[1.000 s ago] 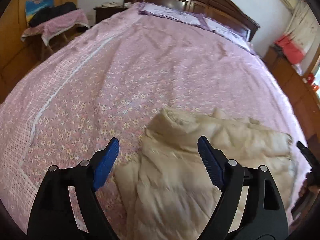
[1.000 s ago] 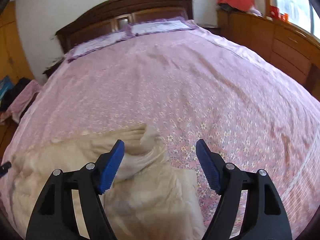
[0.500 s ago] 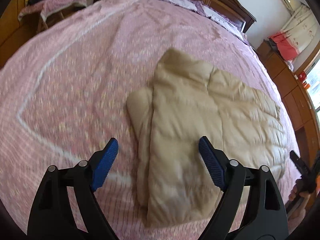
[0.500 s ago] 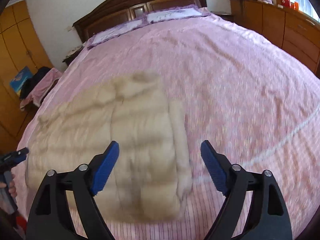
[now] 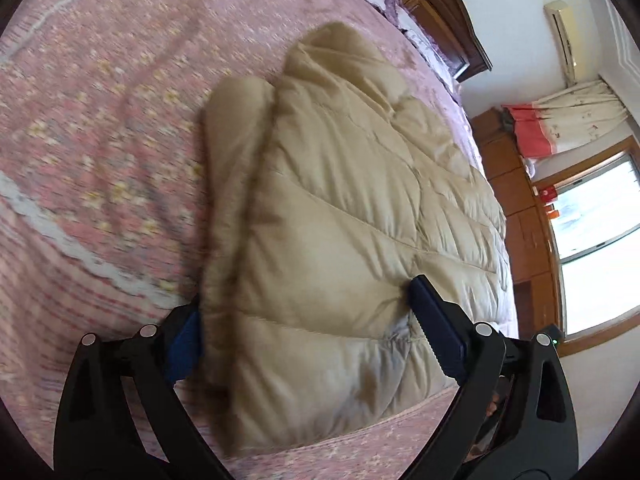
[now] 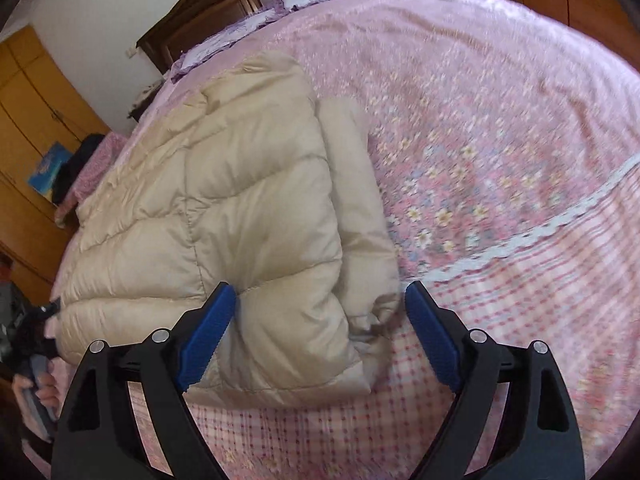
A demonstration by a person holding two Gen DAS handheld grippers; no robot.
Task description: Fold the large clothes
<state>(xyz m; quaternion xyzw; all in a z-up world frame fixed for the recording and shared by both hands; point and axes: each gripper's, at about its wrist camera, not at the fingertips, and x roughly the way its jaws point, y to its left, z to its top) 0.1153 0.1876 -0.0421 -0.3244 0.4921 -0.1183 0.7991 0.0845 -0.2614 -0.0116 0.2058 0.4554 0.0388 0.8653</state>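
Observation:
A beige quilted puffer jacket (image 5: 340, 200) (image 6: 220, 184) lies flat on the pink floral bedspread (image 5: 100, 140) (image 6: 500, 120), a sleeve folded along each side. My left gripper (image 5: 306, 296) straddles its near left corner. One blue pad is half hidden behind the sleeve edge, the other dents the quilting, and the jaws are opening. My right gripper (image 6: 320, 288) straddles the near right corner and its jaws are opening too. Its left pad rests on the jacket and its right pad hangs over the bedspread.
A dark wooden headboard (image 5: 440, 12) (image 6: 224, 12) with pillows closes the far end of the bed. Wooden cabinets (image 5: 520, 208) and a bright window (image 5: 592, 240) stand on one side, an orange wardrobe (image 6: 24, 120) on the other. A hand (image 6: 38, 388) shows at the left edge.
Both grippers came down and tilted toward the jacket's near edge, which now fills the views. Their jaws spread wider and now stand around the jacket's two near corners.

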